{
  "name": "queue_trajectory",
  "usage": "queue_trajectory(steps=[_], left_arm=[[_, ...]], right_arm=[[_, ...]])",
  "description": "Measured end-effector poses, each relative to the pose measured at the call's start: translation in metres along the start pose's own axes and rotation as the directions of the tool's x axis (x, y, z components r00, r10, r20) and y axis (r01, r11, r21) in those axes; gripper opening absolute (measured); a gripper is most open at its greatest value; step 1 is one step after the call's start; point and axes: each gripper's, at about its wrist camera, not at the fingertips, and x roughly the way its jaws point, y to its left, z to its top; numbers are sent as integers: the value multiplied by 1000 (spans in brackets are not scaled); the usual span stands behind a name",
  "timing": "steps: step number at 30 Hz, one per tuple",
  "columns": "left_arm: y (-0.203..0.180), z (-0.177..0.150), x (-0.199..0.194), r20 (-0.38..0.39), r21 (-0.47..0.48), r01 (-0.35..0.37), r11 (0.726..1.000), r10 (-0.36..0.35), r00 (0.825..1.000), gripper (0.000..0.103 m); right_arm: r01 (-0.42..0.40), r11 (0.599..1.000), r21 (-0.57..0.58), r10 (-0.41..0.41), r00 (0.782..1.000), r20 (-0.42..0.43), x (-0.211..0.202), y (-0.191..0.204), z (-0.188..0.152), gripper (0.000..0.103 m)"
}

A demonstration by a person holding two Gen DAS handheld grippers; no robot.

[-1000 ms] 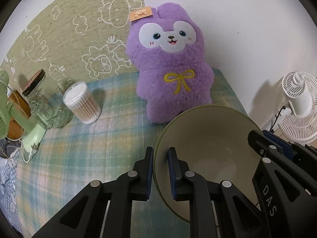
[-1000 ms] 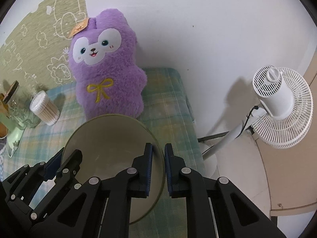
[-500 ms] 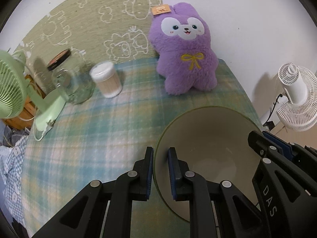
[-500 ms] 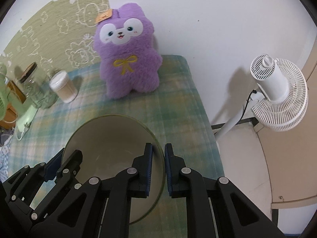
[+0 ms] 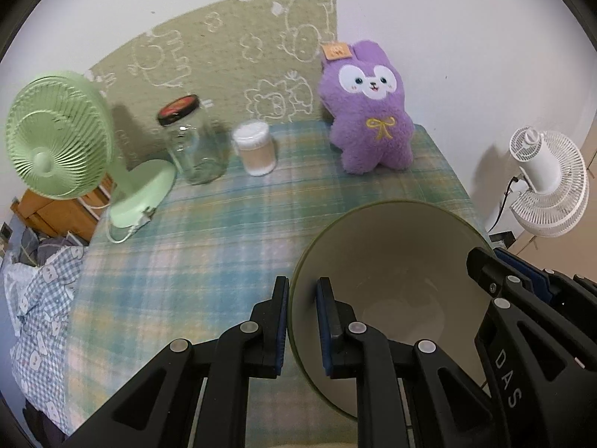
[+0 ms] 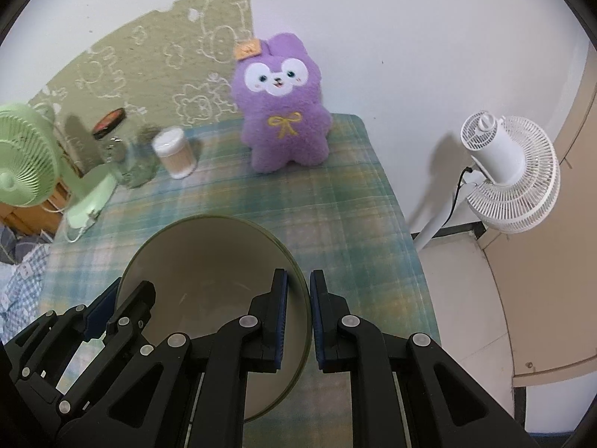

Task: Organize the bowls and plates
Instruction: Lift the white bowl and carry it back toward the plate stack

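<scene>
A wide bowl (image 5: 391,272), olive green outside and pale beige inside, hangs above the plaid-covered table (image 5: 209,246). My left gripper (image 5: 302,291) is shut on its left rim, one pad outside and one inside. My right gripper (image 6: 298,283) is shut on the opposite rim of the same bowl (image 6: 209,261). In the left wrist view the right gripper (image 5: 522,291) shows at the bowl's far side. The left gripper (image 6: 108,310) appears at lower left in the right wrist view. The bowl is empty.
At the back of the table stand a purple plush toy (image 5: 373,112), a tub of cotton swabs (image 5: 255,147), a glass jar with a dark lid (image 5: 190,142) and a green desk fan (image 5: 59,138). A white floor fan (image 6: 507,171) stands right of the table. Checked bedding (image 5: 37,298) lies left.
Both grippers, still clamped on the bowl, have pulled back and risen from the plush toy. The toy looks smaller, and the jar, swab tub and green fan have come into fuller view.
</scene>
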Motion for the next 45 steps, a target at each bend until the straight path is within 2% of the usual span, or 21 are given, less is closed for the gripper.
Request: queue_trajectory(steps=[11,24,35,45], left_arm=[[49,-32,-68,41,17,26,1000,-27,999,12],[119,-79,-121,75,9,34,999,-34,997,12],[174,-112,-131,78,-31,22,999,-19,997,12],[207,-141,-114,32,-54,2,999,-1,999,13]], right_arm=[[24,1000,15,-25,999,46,-74,43,-38,16],[29,999,16,-31,996,79,-139,112,-91,16],[14,1000,-28,-11,996,87,-158,172,-124,16],[-11,999,-43,12,999,32,-142,206,-151,16]])
